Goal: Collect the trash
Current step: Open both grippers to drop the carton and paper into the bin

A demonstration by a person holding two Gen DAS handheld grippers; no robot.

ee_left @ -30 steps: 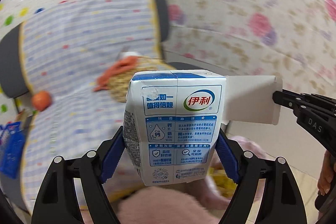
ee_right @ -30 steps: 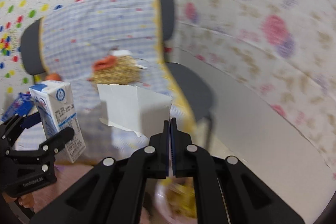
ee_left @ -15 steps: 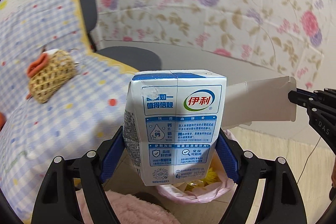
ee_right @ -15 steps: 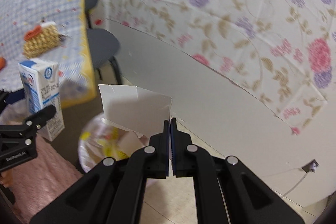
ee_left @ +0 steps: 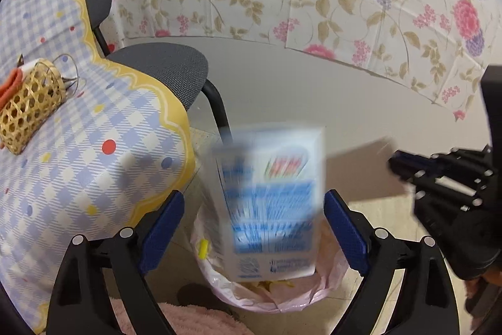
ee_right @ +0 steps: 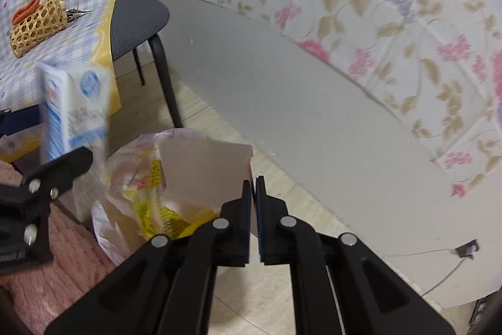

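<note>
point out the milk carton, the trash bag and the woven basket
milk carton (ee_left: 269,203), left wrist view, blurred front face
trash bag (ee_right: 103,225), right wrist view, pale plastic rim on the left
woven basket (ee_right: 37,21), right wrist view, side wall of the weave

The milk carton (ee_left: 269,203) is glossy printed paperboard, the card (ee_right: 204,171) matt grey. At nine o'clock, a woven cane basket (ee_left: 28,109) lies on a shiny plastic tablecloth (ee_left: 78,171); the bin bag (ee_right: 125,209) is thin crinkly film.

Both hand-held grippers, left (ee_left: 254,222) and right (ee_right: 253,200), are opening.
</note>
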